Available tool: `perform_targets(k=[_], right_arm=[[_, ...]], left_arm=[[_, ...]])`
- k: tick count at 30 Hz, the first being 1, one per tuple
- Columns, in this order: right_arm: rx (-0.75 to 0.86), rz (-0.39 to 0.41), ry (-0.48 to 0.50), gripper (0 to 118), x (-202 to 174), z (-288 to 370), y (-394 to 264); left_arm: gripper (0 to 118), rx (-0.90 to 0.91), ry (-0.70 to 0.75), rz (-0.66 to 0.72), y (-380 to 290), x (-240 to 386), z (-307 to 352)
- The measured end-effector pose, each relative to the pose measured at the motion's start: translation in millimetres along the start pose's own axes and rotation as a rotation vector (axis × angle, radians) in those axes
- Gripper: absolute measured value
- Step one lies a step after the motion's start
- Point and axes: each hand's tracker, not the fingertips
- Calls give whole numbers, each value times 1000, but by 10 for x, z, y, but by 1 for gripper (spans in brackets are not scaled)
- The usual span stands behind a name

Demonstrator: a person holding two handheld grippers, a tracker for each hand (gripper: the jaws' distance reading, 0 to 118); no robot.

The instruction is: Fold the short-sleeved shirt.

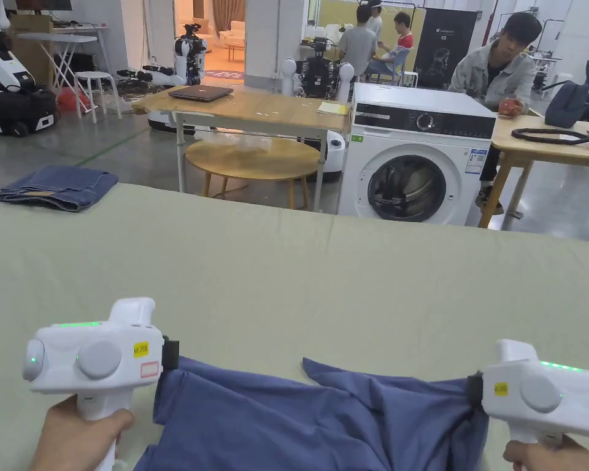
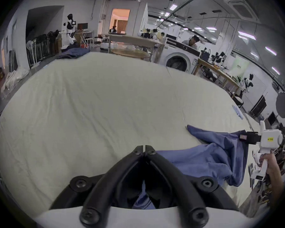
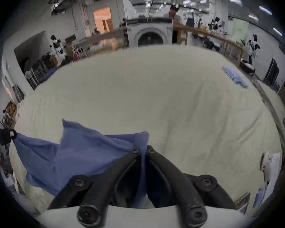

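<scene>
Left hand-held gripper (image 1: pixel 169 354) pinches the blue shirt (image 1: pixel 299 423) at one edge, jaws pressed together on cloth. Shirt hangs slack btwn both, near front edge of the counter (image 1: pixel 299 276), bunched w/ a flap poking up mid-span. Right hand-held gripper (image 1: pixel 473 389) likewise clamps fabric. Thin, light, floppy, probably; best held at hems/shoulder seams.

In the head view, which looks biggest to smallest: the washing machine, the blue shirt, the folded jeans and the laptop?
1. Blue shirt, though it lies nearest the camera and runs off the bottom edge.
2. Washing machine.
3. Folded jeans.
4. Laptop, farthest away, so it likely looks smaller than it is.
</scene>
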Motion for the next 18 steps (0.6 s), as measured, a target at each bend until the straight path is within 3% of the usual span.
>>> perform_targets(k=[7, 18], right_arm=[[198, 34, -52, 0, 33, 738, 404], [391, -2, -114, 0, 90, 1528, 1149]], left_arm=[[0, 181, 42, -17, 510, -166, 682], [0, 332, 157, -19, 1462, -551, 1537]])
